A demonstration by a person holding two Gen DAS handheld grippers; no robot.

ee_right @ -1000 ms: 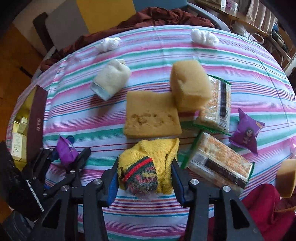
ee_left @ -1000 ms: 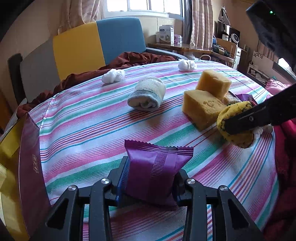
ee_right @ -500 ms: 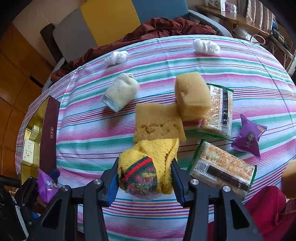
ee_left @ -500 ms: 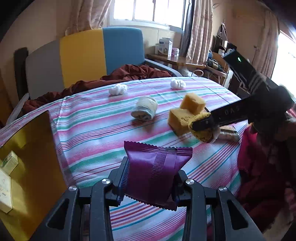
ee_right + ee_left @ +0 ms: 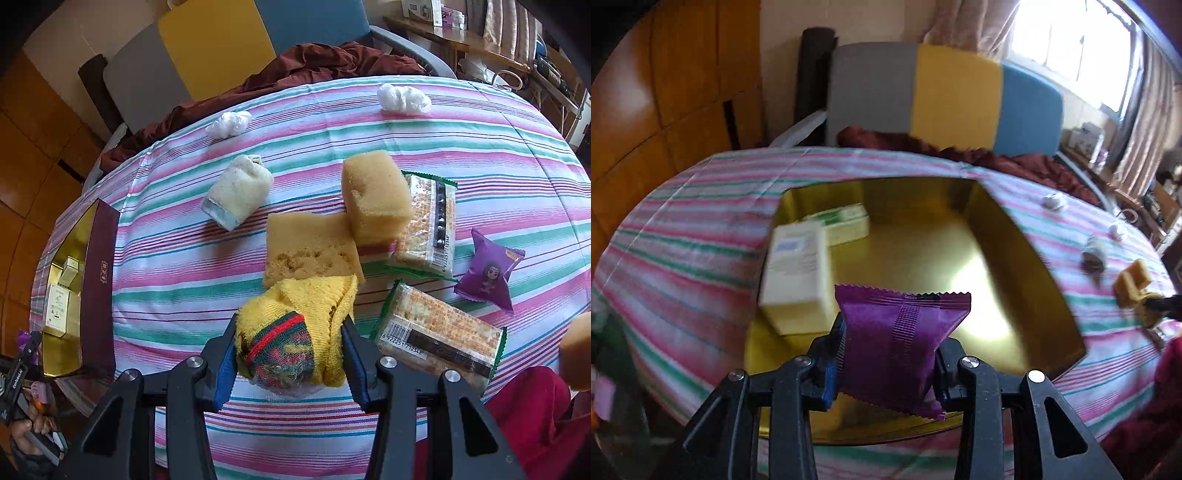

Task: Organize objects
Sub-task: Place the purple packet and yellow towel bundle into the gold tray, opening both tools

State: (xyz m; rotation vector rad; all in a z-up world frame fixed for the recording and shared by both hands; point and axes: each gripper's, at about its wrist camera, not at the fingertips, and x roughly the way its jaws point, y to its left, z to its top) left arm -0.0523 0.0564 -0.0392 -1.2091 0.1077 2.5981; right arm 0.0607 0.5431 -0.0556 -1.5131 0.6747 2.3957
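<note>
My left gripper [image 5: 888, 363] is shut on a purple snack packet [image 5: 901, 339], held over the near end of a gold-lined box [image 5: 1015, 258]. Two pale cartons [image 5: 798, 273] lie in the box's left part. My right gripper [image 5: 288, 350] is shut on a rolled yellow sock with a red and green band [image 5: 295, 332], held above the striped tablecloth [image 5: 177, 258]. In the right wrist view the box [image 5: 98, 295] sits at the table's left edge, and the left gripper [image 5: 26, 341] shows at the far left with a bit of purple packet.
On the cloth lie two yellow sponges [image 5: 310, 251], a pale rolled sock [image 5: 236, 192], two cracker packs [image 5: 439, 339], another purple packet [image 5: 487, 273] and two white wads [image 5: 229, 123]. A grey, yellow and blue chair [image 5: 945, 99] stands behind the table. Red fabric [image 5: 524, 406] lies at the near right.
My left gripper swung left with the purple packet, from above the cloth to above the gold box, rolling as it went. The right gripper with the yellow sock stayed where it was.
</note>
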